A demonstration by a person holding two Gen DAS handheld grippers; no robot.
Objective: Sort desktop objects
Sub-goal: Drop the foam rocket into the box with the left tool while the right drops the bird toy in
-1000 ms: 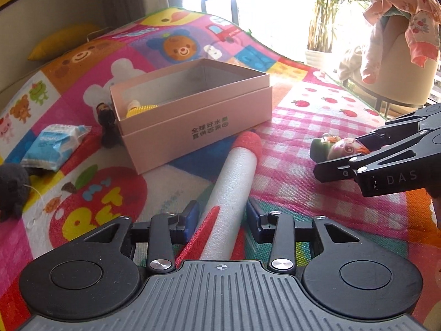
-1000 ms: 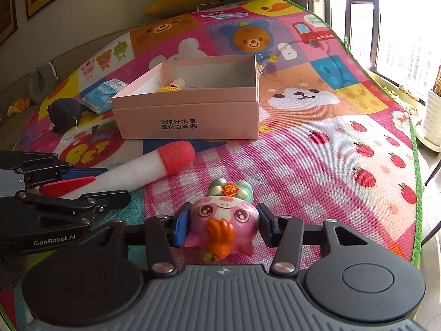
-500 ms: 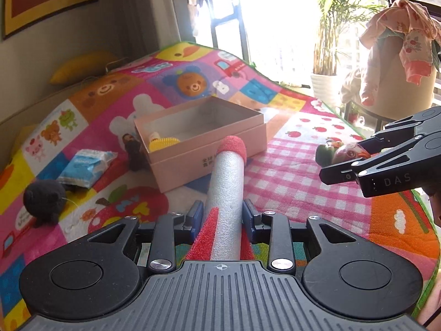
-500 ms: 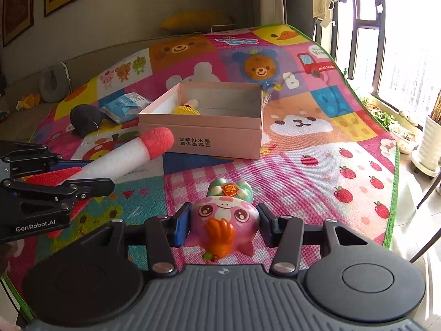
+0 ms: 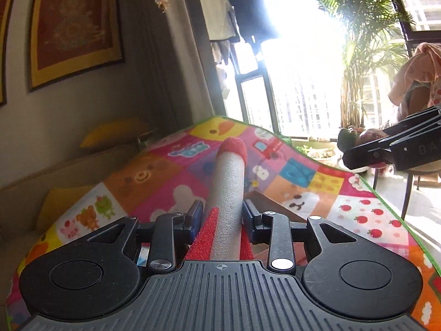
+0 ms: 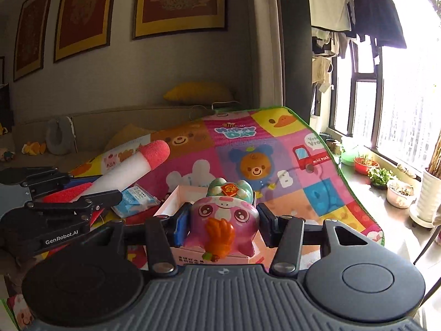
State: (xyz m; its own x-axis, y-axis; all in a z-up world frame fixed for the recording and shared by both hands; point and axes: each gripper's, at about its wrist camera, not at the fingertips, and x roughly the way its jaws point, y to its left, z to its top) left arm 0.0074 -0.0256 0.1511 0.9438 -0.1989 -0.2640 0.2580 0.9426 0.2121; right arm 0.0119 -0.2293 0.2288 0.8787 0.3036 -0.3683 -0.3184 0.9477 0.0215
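Left gripper clamped on the foam rocket, whose red tip points toward 12 o'clock above the play mat. Right gripper clamped on the pink squishy toy, held above the pink box; blue packet at 9 o'clock of the box.

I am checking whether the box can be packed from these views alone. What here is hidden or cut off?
- Pink box interior: right wrist view, blocked by the pink toy in the right hand-held gripper.
- Same box in the left wrist view: only a corner shows behind the foam rocket and left hand-held gripper.
- Blue packet: print too small to read.
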